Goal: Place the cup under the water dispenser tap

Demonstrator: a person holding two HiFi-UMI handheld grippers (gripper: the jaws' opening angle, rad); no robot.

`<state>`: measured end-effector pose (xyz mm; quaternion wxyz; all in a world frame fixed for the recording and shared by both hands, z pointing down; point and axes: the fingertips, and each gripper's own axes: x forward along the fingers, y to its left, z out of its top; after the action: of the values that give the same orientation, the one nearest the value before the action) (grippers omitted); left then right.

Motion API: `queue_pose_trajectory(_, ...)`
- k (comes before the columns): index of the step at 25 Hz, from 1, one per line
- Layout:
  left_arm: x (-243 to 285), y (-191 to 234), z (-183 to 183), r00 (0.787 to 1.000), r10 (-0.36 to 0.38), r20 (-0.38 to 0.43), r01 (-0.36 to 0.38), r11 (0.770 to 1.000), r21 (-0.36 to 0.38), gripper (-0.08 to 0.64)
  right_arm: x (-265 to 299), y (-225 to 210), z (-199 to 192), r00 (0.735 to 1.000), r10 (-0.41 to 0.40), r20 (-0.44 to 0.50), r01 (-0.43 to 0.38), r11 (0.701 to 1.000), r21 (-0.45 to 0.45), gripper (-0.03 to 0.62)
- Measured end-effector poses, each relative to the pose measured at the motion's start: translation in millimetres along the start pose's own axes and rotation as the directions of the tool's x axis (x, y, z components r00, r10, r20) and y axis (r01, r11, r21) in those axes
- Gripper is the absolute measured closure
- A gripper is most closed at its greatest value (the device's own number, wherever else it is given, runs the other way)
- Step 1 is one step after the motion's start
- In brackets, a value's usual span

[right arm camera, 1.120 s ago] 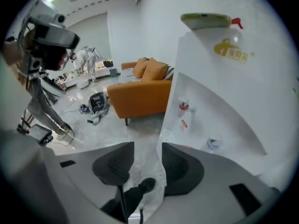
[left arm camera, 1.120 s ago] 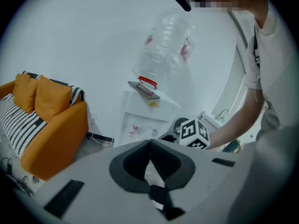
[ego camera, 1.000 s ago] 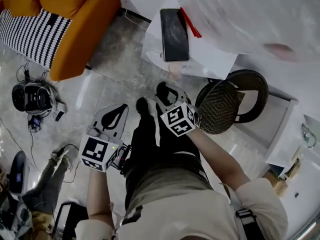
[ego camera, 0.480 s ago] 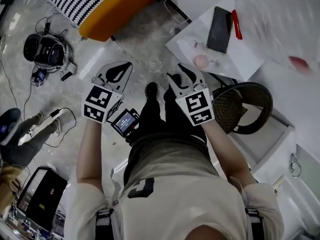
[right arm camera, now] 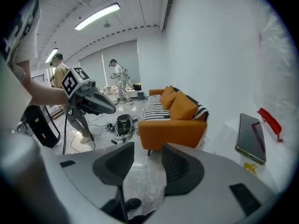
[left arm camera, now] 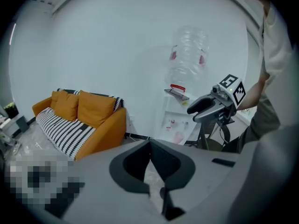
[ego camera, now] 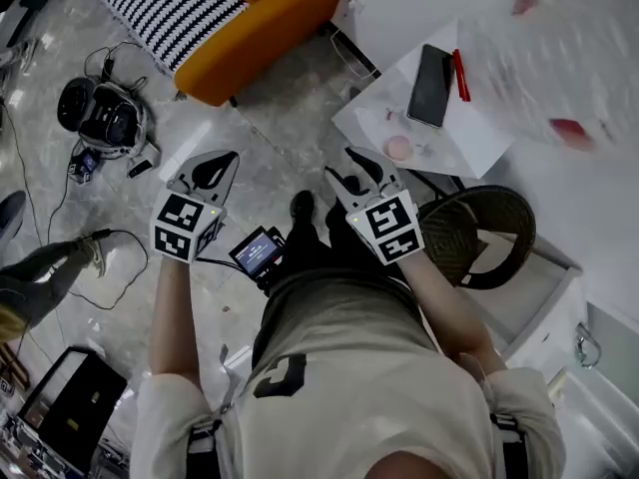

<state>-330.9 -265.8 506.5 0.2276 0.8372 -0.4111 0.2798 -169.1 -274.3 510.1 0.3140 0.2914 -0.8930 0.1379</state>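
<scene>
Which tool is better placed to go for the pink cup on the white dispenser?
Right. The right tool is open, empty and close to the pink cup; the left tool is shut, out over the floor.

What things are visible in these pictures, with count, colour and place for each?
sofa: one, orange with striped cover, by the wall
dispenser: one, white, right of sofa
bottle: one, clear, on top of dispenser
phone: one, black, on dispenser
cup: one, pink, on dispenser, near phone
chair: one, dark wicker, beside dispenser
machine: one, black, on floor among cables
left gripper: one, grey, shut, empty
right gripper: one, grey, open, empty
</scene>
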Motion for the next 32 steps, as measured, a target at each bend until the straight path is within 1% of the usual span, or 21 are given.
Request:
queue_pose_trajectory(2, -10, 3, -2, 1.000, 0.027, -0.013, -0.027, 0.999, 0.021, 0.503, -7, -4, 6, 1.000, -0.018, 0.020, 0.018, 1.000, 0.010, 0.402)
queue_pose_trajectory(4, -18, 3, -4, 0.999, 0.037, -0.032, -0.035, 0.998, 0.051, 0.503, -13, -7, 8, 0.999, -0.032, 0.034, 0.032, 0.999, 0.023, 0.402)
queue_pose_trajectory(7, -27, 8, -3, 0.996, 0.056, -0.067, -0.047, 0.990, 0.131, 0.503, -21, -7, 9, 0.998, -0.047, 0.046, 0.045, 0.999, 0.028, 0.402)
queue_pose_trajectory(9, -28, 8, 7, 0.997, 0.057, -0.055, -0.047, 0.985, 0.167, 0.503, -25, -9, 8, 0.997, -0.056, 0.044, 0.054, 0.998, 0.033, 0.402)
queue_pose_trajectory(12, -23, -11, 28, 1.000, 0.013, -0.004, -0.013, 0.984, 0.180, 0.503, -33, -5, 7, 0.997, -0.065, 0.038, 0.064, 0.997, 0.047, 0.402)
queue_pose_trajectory(15, -16, -39, 41, 0.998, -0.050, 0.031, 0.043, 0.982, 0.181, 0.503, -41, 1, 11, 0.996, -0.073, 0.045, 0.071, 0.996, 0.052, 0.402)
queue_pose_trajectory(17, -8, -56, 47, 0.994, -0.093, 0.051, 0.082, 0.981, 0.178, 0.503, -47, -1, 12, 0.994, -0.092, 0.055, 0.089, 0.994, 0.056, 0.402)
queue_pose_trajectory(20, -3, -77, 56, 0.986, -0.141, 0.091, 0.126, 0.981, 0.150, 0.503, -57, -3, 11, 0.993, -0.105, 0.053, 0.102, 0.993, 0.063, 0.402)
queue_pose_trajectory(24, -1, -92, 75, 0.973, -0.178, 0.148, 0.159, 0.979, 0.129, 0.503, -67, -5, 10, 0.993, -0.106, 0.053, 0.102, 0.992, 0.074, 0.403)
queue_pose_trajectory(26, 0, -100, 84, 0.969, -0.190, 0.157, 0.169, 0.976, 0.140, 0.503, -70, -6, 10, 0.993, -0.105, 0.059, 0.100, 0.992, 0.082, 0.403)
queue_pose_trajectory(29, -2, -118, 96, 0.958, -0.233, 0.169, 0.207, 0.966, 0.157, 0.503, -77, -4, 12, 0.991, -0.108, 0.074, 0.101, 0.991, 0.091, 0.403)
queue_pose_trajectory(32, -3, -138, 104, 0.950, -0.257, 0.177, 0.222, 0.955, 0.196, 0.503, -87, -1, 15, 0.989, -0.105, 0.107, 0.092, 0.988, 0.120, 0.403)
